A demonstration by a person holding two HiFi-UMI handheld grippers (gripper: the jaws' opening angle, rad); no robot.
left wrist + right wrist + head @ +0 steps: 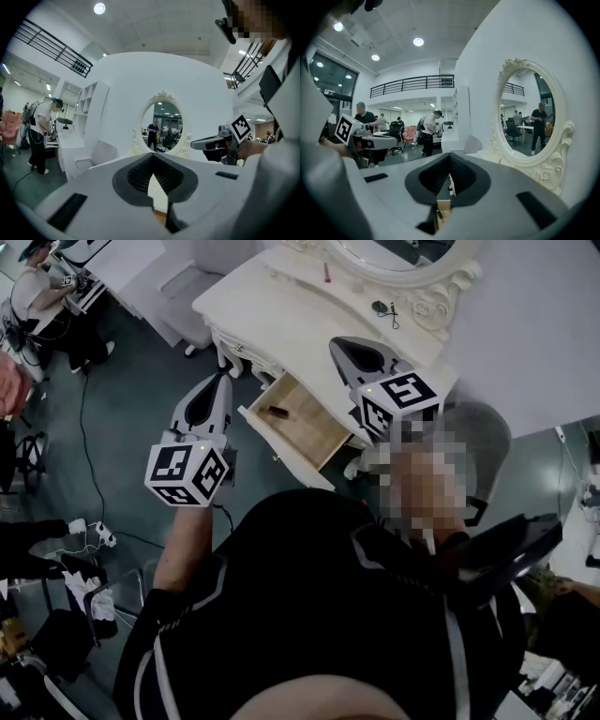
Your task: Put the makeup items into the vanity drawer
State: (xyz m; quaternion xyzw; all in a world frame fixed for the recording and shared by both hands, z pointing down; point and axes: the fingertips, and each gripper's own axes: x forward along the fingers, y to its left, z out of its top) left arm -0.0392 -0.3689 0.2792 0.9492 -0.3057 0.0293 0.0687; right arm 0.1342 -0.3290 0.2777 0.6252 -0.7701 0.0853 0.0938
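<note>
At the top of the head view, toward 12 o'clock, the white vanity's counter (281, 296) carries two small makeup pieces. One is a thin red stick (326, 273); the other, toward 1 o'clock by the mirror (394, 259), is a dark item (382, 307) too small to identify. The drawer (314, 432) stands pulled open near the centre, with one small dark piece (277, 412) lying in it. The left hand-held gripper (223, 379) is raised at 9 o'clock of the drawer and the right hand-held gripper (336, 343) at about 1 o'clock of it. Neither touches anything.

In the left gripper view, the jaws meet at their tips with nothing between them, aimed at the mirror.

In the right gripper view, the jaws are likewise pressed together and empty, with the mirror off at 2 o'clock.

The likely trouble is the pickup. Both grippers must spread their jaws before they come down, or closed tips will shove the pieces. The red stick looks free to roll toward the counter edge, and the dark item could be pushed against the carved frame. The open drawer juts toward the person, so a low sweep could knock it.
</note>
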